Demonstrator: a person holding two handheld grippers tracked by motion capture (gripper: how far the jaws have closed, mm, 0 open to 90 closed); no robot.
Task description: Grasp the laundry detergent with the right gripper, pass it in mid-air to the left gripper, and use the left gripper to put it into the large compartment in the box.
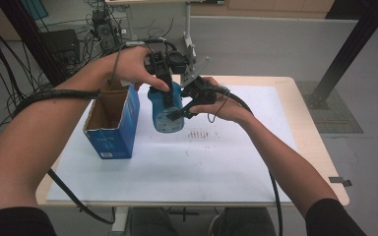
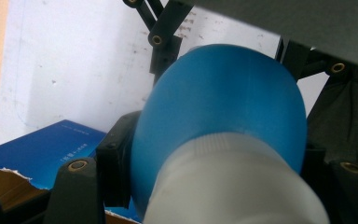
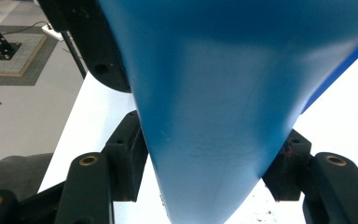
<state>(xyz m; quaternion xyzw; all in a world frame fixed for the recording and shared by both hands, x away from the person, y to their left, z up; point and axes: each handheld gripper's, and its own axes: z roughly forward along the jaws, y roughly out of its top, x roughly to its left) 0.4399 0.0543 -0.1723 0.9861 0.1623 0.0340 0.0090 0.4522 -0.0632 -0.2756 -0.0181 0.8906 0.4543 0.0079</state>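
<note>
We stood in a lab or test room. At the upper left of the high view, black cables (image 1: 0, 54) hung in bundles beside a box of electronics (image 1: 101, 29). A black metal frame post (image 1: 347, 54) crossed the upper right. The light wood table (image 1: 315, 142) carried a white sheet (image 1: 177, 167) on a grey floor (image 1: 256, 44).
</note>
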